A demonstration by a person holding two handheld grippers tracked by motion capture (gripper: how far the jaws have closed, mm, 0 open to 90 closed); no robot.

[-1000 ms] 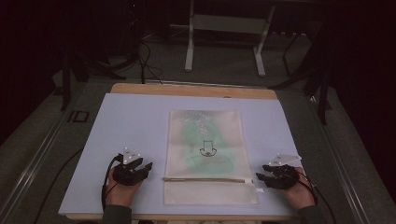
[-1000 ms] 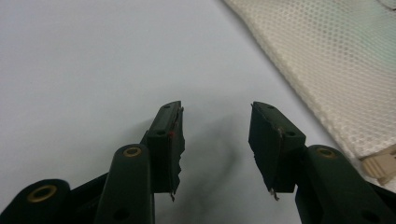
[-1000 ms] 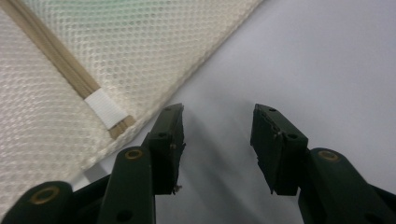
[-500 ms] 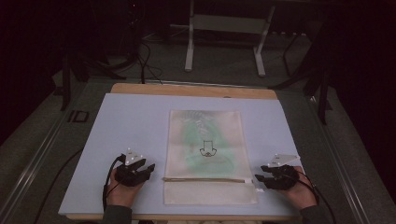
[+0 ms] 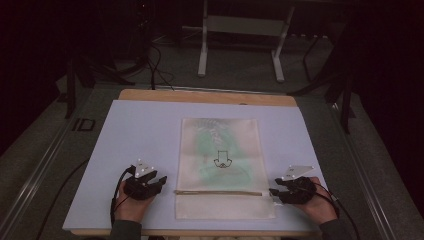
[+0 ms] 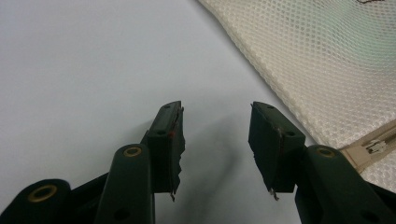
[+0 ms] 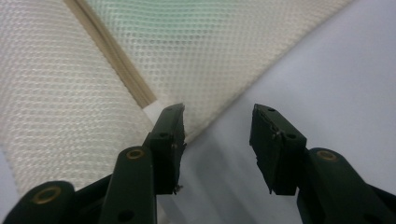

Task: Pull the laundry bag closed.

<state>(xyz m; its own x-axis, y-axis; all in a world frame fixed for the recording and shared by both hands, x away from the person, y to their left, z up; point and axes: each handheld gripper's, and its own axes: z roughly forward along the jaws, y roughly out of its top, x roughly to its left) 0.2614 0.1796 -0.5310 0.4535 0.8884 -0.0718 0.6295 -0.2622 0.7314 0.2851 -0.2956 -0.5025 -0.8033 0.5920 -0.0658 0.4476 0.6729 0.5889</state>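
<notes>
Left gripper view: the left gripper (image 6: 215,140) has its two black jaws parted with nothing between them, poised over the pale blue table cover (image 6: 84,60). Its right jaw lies just beside the edge of the cream mesh bag (image 6: 327,60), without touching it; the end of the bag's zipper (image 6: 373,144) appears at the right margin. Right gripper view: the right gripper (image 7: 217,140) is likewise released and empty. Its left jaw sits over the bag's edge, close to the white end of the zipper band (image 7: 112,51), and its right jaw over bare cover. Green contents show through the mesh (image 7: 187,14). High view: the left gripper (image 5: 159,181) is near the bag's left edge and the right gripper (image 5: 272,192) is at the bag's right edge, both at the near side of the table. The mesh bag (image 5: 220,145) lies flat at the centre of the cover (image 5: 135,130), its zipper (image 5: 217,192) running left to right across its near part. A small dark print (image 5: 222,161) marks the bag's middle.
</notes>
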